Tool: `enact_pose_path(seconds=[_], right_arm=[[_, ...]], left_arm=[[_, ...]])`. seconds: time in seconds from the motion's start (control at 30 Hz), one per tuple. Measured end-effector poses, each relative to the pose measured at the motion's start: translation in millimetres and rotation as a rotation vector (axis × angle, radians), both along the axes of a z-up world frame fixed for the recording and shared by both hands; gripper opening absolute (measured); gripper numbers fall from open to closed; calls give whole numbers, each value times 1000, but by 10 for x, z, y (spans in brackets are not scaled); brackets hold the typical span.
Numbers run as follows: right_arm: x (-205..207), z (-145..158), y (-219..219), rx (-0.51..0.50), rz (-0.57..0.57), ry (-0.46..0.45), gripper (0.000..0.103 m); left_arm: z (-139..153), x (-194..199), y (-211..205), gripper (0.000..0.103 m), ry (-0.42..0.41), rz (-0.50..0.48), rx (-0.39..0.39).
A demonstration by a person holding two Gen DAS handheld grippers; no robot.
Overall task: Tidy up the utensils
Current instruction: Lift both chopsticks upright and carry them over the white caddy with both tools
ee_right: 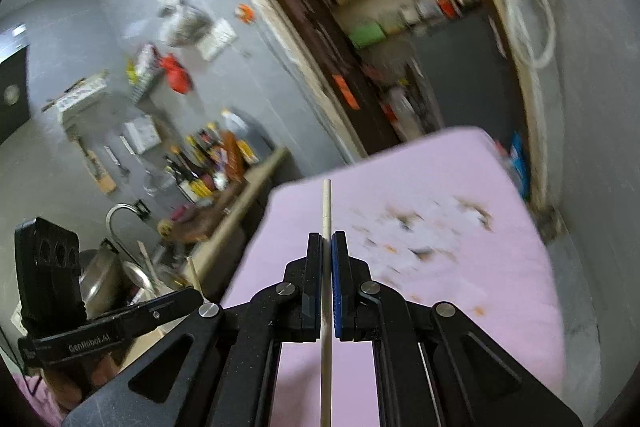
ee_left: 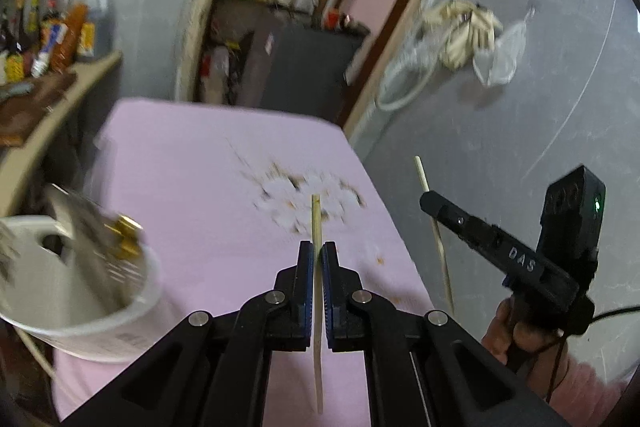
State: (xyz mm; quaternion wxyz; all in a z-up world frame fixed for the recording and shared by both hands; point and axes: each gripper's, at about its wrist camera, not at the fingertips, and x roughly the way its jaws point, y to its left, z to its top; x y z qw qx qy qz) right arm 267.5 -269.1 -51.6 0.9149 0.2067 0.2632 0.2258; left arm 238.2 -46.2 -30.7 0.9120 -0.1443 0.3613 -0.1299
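worktop (ee_left: 192,163): pink cover, worn white patch (ee_left: 308,201) with brown flecks near the middle; far edge is running just before the doorway, right edge is dropping off to grey floor (ee_left: 520,115)
open room: the pink surface ahead of both tongs is lying bare past the patch; the floor right of the worktop is lying mostly bare too, a cloth heap (ee_left: 464,35) and a white hose (ee_left: 400,87) sitting well away by the wall
left side: white tub (ee_left: 80,311) is sitting at the worktop's left edge, utensils (ee_left: 100,243) sticking up in it, blurred; a counter with bottles (ee_left: 60,31) is standing beyond
left tongs (ee_left: 318,255): pinching narrow on a chopstick (ee_left: 316,223)
left chopstick axis: long axis is running along the tongs' line, tip pointing ahead over the patch, tail passing back between the fingers toward the camera
right tongs (ee_right: 327,247): pinching narrow on a second chopstick (ee_right: 326,203)
right chopstick axis: also running along its tongs' line, tip reaching ahead over the worktop's near-left corner, tail trailing back under the camera
where: both chopsticks are being held above the worktop, touching nothing else
seen from the left camera: right tongs (ee_left: 426,201) are hanging off the worktop's right edge over the floor, their chopstick (ee_left: 434,231) standing steep across the fingers
hand (ee_left: 516,335): gripping the right handle
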Motion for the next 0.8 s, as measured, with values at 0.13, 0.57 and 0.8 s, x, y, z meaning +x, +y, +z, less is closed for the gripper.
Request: enact_pose_path(seconds=[0.13,0.57,0.8], right_arm=[[-67,356,390,-12,24,-117,4],[-115,1142,1574,88,77,-358,4],[8,1061,1887,152,55,-379,4]], left_arm=[[262,-69,367,5,-62,38,11],[871,-285,1634,5,-236,212,61],[880,-235,2139,5,-285,322,0]])
